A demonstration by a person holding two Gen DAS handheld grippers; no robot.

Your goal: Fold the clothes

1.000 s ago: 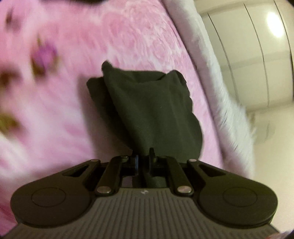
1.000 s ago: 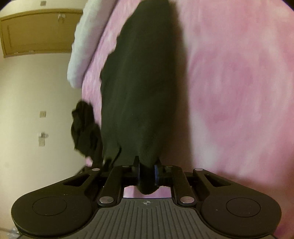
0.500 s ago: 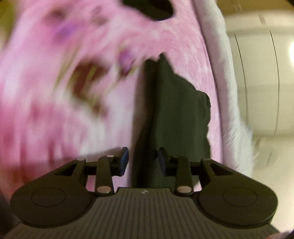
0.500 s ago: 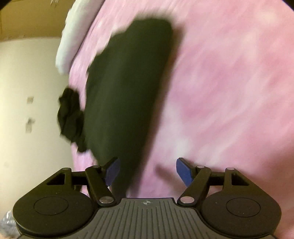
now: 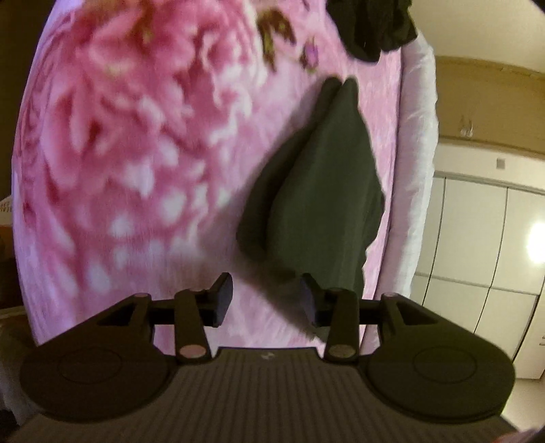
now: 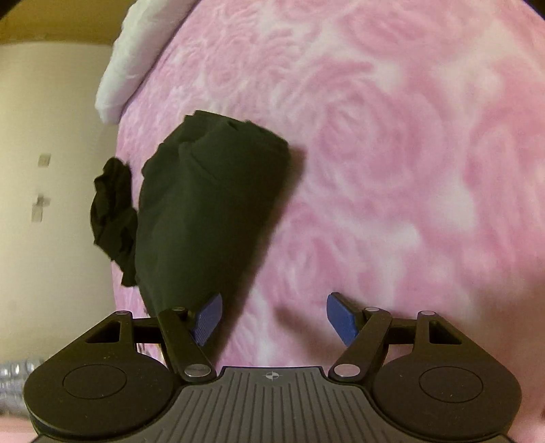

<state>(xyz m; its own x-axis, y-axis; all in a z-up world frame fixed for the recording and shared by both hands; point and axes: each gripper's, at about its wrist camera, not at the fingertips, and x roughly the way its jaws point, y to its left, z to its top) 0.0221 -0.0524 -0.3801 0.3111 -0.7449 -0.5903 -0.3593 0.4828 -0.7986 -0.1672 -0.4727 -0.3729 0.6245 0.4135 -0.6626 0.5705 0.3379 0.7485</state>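
Observation:
A folded dark green garment [image 5: 323, 191] lies on the pink flowered blanket [image 5: 136, 136] near its edge. It also shows in the right wrist view [image 6: 211, 211]. My left gripper [image 5: 265, 300] is open and empty, just short of the garment's near end. My right gripper [image 6: 274, 318] is open and empty, with the garment beside its left finger. A crumpled black garment [image 5: 371, 24] lies further along the blanket's edge and shows in the right wrist view [image 6: 112, 211] too.
A white fleece border [image 5: 415, 170] runs along the blanket's edge, also seen in the right wrist view [image 6: 136, 51]. Beyond it are white cupboard doors [image 5: 477, 238] and a cream wall [image 6: 51, 204]. The blanket [image 6: 408, 170] spreads wide to the right.
Both grippers were shut on the dark green garment a second ago. They opened, let it drop folded onto the blanket, and drew back from it.

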